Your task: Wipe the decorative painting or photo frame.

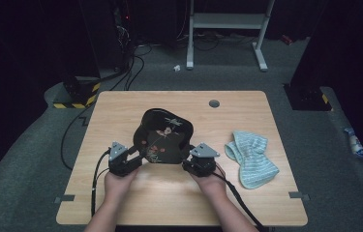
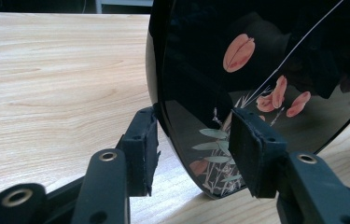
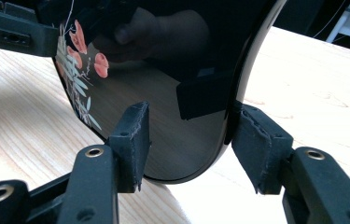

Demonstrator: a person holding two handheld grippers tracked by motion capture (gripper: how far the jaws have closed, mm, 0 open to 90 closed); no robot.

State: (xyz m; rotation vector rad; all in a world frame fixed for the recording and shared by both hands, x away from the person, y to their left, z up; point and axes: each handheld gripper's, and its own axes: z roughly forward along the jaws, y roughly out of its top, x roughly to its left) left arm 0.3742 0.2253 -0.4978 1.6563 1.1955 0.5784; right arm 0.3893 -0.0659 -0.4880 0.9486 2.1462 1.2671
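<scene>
Both hands low at near table edge; left gripper [image 1: 133, 157] and right gripper [image 1: 191, 155] fingers apart, straddling black tray [image 1: 167, 133] rim.

Worktop [image 1: 121, 104] bare at far left, far right and along near edge. Black tray [image 1: 165, 135] blocks centre; striped cloth [image 1: 251, 157] occupies right side, near the tray.

black floral tray [image 1: 165, 136], striped teal cloth [image 1: 251, 157]

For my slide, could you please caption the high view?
Two handheld grippers flank a black floral tray on the wooden table.
</scene>
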